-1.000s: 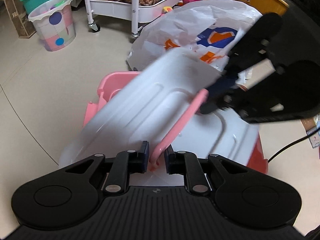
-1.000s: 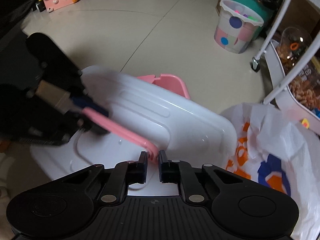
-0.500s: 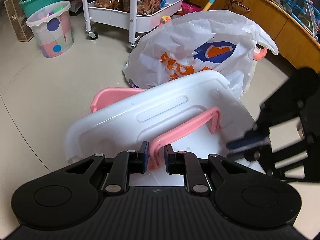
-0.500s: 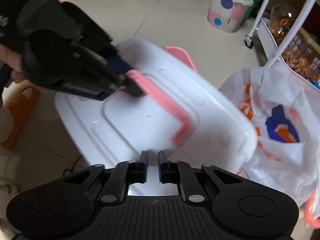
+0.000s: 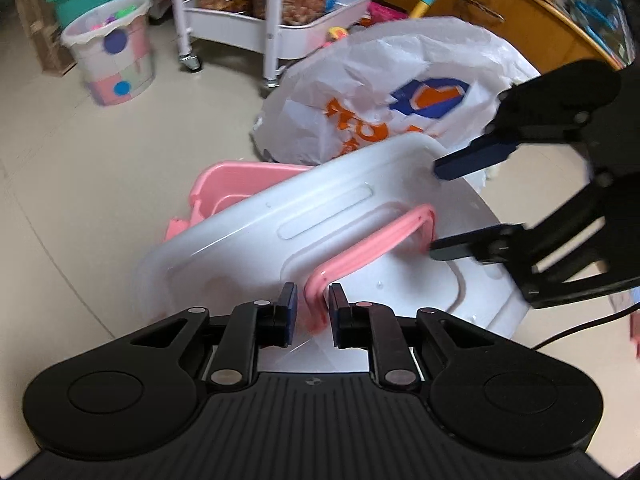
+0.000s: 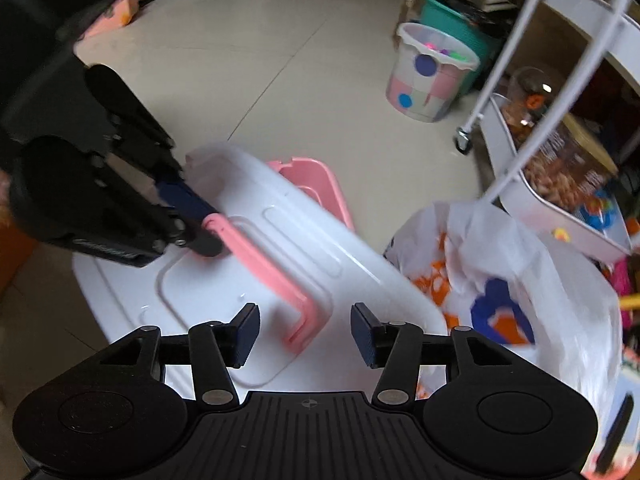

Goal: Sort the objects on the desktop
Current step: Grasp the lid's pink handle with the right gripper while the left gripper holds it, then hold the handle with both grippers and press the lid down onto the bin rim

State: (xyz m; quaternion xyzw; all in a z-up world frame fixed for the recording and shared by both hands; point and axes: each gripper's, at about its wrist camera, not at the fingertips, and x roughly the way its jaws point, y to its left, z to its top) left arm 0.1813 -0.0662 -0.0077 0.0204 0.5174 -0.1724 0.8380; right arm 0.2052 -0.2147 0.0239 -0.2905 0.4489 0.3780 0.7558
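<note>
A white box lid (image 5: 352, 232) with a pink handle (image 5: 372, 244) lies tilted over a pink storage box (image 5: 240, 184) on the floor. My left gripper (image 5: 311, 312) is shut on the near end of the pink handle. My right gripper (image 6: 305, 334) is open, its fingers either side of the handle's other end (image 6: 296, 320) without touching. The lid (image 6: 256, 280) and the left gripper (image 6: 192, 216) on the handle also show in the right wrist view. The right gripper (image 5: 436, 206) shows open in the left wrist view.
A white plastic bag (image 5: 400, 92) with orange and blue print lies just behind the box. A white wheeled cart (image 5: 276, 20) with snack jars stands further back. A pastel bin (image 5: 116, 52) and a teal basket (image 5: 84, 0) stand at the far left.
My right gripper has let go of the pink handle and opened wide. The lid has dropped lower and flatter over the pink box. My left gripper stays shut on the handle.
</note>
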